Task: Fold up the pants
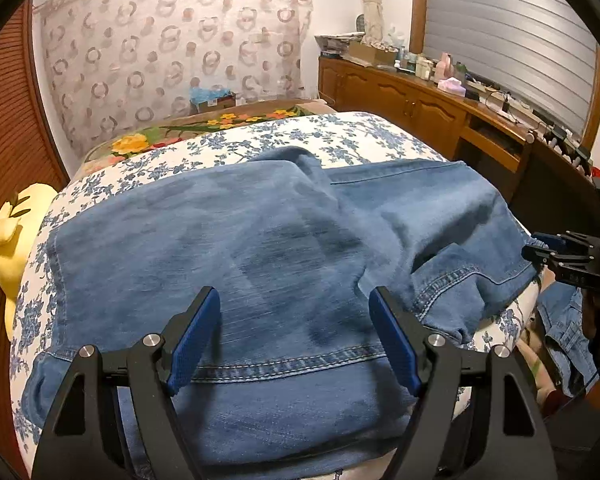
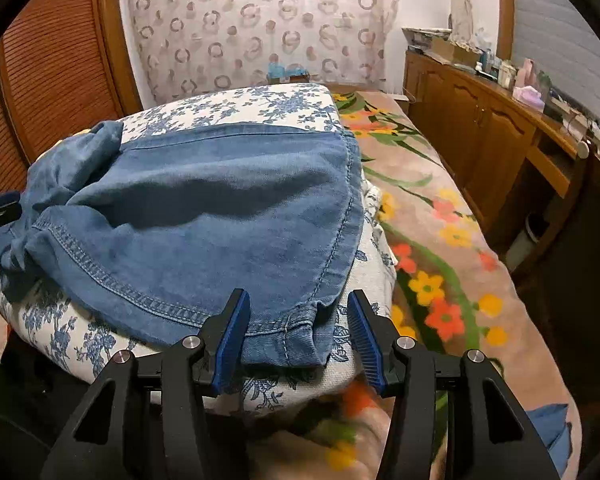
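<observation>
Blue denim jeans (image 1: 236, 248) spread over a blue-and-white floral cushion (image 1: 340, 132) on a bed with a flowered blanket (image 2: 432, 240). Left gripper (image 1: 294, 340) wide open, blue pads hovering over the stitched hem nearest the lens, nothing held. Right gripper (image 2: 296, 332) also wide open, empty, fingers either side of a hemmed leg corner at the cushion's near edge. Wooden cabinet (image 2: 480, 120) along the right wall; yellow plush toy (image 1: 12, 232) at the left.
</observation>
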Demonstrator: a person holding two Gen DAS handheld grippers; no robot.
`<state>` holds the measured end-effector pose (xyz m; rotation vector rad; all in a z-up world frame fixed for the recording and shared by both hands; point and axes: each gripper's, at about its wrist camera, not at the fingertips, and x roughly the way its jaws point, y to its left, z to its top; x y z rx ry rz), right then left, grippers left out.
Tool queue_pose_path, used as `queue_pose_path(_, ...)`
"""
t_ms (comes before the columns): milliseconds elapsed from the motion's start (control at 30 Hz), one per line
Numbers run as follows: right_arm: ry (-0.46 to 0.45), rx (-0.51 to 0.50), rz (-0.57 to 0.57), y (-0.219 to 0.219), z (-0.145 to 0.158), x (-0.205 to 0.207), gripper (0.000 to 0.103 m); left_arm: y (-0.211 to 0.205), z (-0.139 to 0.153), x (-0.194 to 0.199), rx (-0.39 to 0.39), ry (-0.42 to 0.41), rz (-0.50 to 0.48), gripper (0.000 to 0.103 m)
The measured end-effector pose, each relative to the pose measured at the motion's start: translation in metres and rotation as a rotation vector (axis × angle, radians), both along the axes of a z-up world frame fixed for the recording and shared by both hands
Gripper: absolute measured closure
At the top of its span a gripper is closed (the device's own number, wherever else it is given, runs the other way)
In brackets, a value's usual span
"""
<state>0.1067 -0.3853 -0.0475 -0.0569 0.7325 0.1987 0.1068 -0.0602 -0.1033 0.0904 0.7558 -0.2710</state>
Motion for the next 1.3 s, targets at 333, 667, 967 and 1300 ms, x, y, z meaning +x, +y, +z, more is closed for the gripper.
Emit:
queue_pose_path(333,-0.046,0.051,0.014,-0.025,0.011,-0.005,0.1,0.009,-0.004,0.001,-0.015,0.011,0.024,0.025)
queue_pose_path(667,-0.191,0.11,0.002,-0.046,0.067,-0.02,0.101,0.022,0.001,-0.005,-0.025,-0.005,0.043,0.025)
queue_pose_path(967,-0.361,0.033,0.224,0.031,0.144,-0.025,0.101,0.044,0.015,-0.015,-0.057,-0.051,0.094,0.025)
queue_pose_path(1300,-0.463,-0.033,0.578,0.186,0.202,-0.009,0.101,0.099,0.028,-0.041,-0.056,-0.086,0.186,0.025)
